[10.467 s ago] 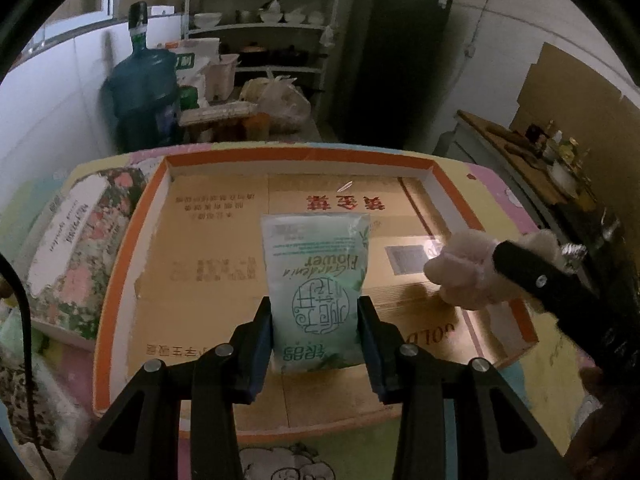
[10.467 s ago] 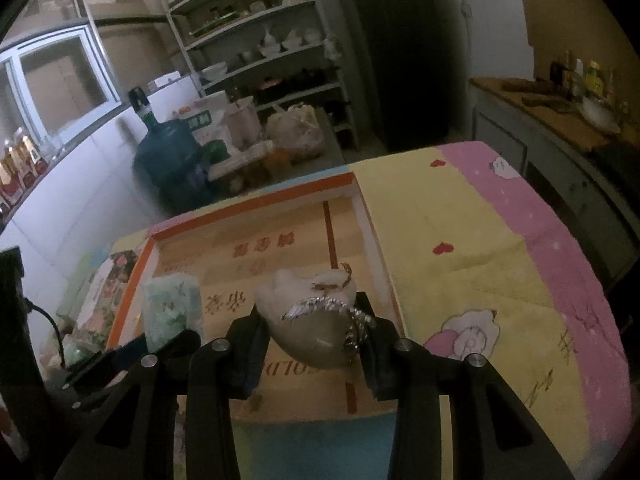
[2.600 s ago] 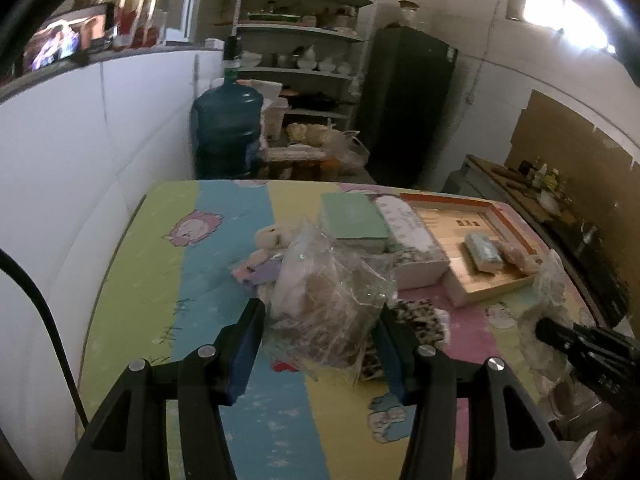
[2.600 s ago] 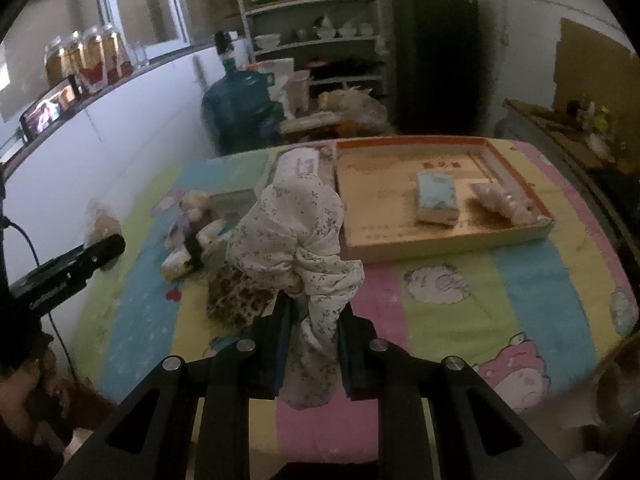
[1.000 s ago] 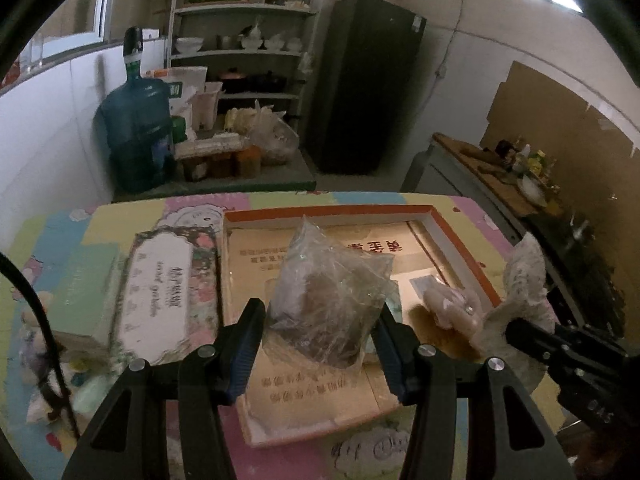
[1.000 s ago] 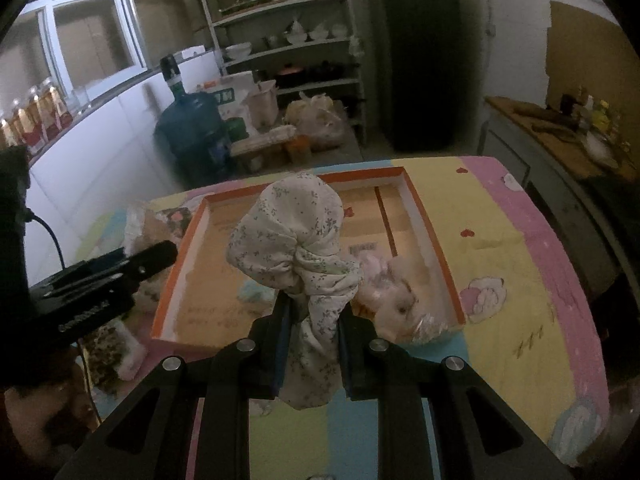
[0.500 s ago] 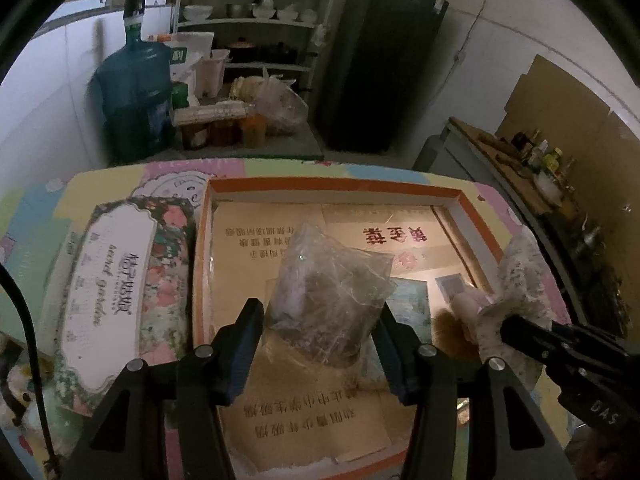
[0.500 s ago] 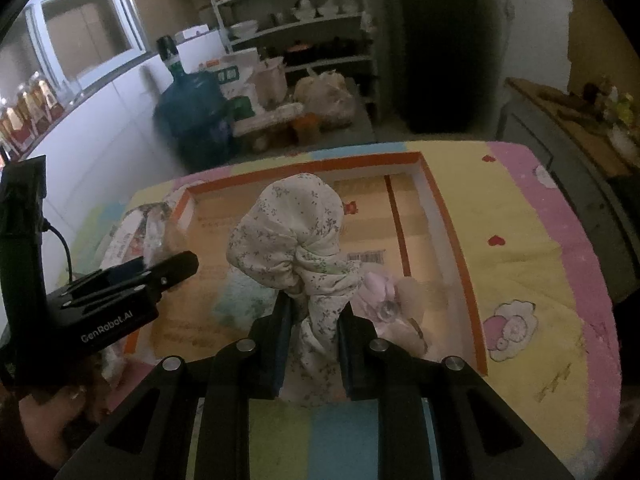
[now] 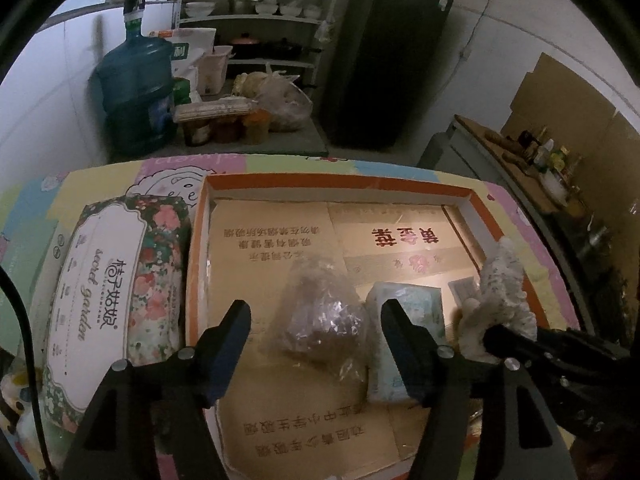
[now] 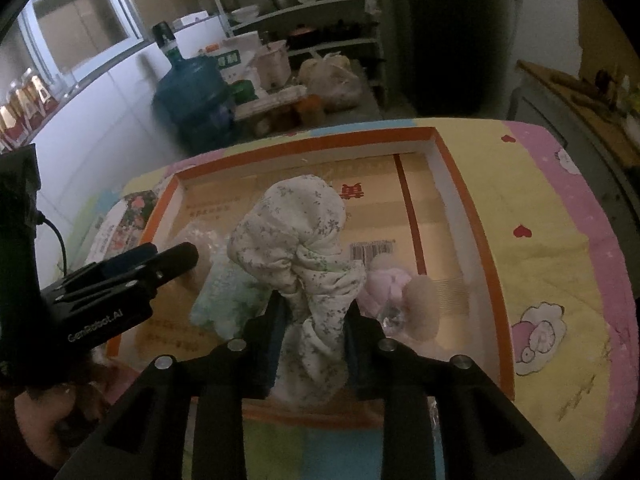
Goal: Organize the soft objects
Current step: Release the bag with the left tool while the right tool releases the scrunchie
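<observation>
Orange-rimmed shallow cardboard tray (image 9: 476, 196) sits on the pastel cartoon-print table cover (image 10: 532, 208); a floral tissue pack (image 9: 116, 296) lies along the tray's left edge, outside it.

Change vs half a second ago: left gripper (image 9: 316, 316) has opened. Its jaws were clamped on the clear crinkled plastic bag with brown contents (image 9: 320, 320); now they stand wide, and the bag lies on the tray floor, left of centre toward the near edge. Judgement: that item counts as placed; three soft things are in the tray with one to go.

The bag sits between the left fingers (image 9: 228, 340) with a visible gap on each side, touching neither. Just beside it on the right lies the mint-green tissue packet (image 9: 404, 316), apparently touching it. The pink plush toy (image 10: 392, 284) sits toward the tray's near right corner.

Right gripper (image 10: 312, 320) is unchanged: clenched on the neck of the white floral-print cloth bundle (image 10: 296, 232), held above the tray's near edge, over the green packet and the plush toy. The bundle bulges well past the fingertips; whether it touches anything below cannot be told.
</observation>
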`<control>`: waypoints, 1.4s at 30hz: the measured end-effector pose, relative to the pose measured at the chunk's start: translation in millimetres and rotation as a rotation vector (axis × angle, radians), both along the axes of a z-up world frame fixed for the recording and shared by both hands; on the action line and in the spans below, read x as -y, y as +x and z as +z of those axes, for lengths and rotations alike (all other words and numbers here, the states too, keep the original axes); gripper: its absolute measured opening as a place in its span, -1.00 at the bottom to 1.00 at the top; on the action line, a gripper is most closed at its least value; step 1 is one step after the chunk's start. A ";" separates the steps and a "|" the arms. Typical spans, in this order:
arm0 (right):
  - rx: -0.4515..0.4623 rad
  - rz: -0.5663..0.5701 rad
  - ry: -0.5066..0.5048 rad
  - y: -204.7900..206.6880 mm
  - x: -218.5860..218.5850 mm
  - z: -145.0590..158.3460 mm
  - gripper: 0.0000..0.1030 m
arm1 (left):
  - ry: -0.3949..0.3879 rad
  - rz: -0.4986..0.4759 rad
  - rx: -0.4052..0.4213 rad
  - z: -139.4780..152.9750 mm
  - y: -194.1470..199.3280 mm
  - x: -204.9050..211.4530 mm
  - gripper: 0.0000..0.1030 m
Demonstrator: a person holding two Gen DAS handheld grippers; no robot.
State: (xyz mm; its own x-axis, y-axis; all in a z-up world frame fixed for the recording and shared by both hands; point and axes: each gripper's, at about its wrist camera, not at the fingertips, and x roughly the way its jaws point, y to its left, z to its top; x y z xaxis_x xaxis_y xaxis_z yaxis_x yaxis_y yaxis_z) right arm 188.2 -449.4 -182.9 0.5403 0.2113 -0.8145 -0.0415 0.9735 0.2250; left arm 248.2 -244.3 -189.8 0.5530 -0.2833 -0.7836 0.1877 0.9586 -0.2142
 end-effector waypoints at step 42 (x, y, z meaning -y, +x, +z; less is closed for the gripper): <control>0.161 -0.035 -0.001 -54.3 -63.9 69.0 0.44 | -0.065 0.053 0.195 104.6 -92.3 -118.3 0.33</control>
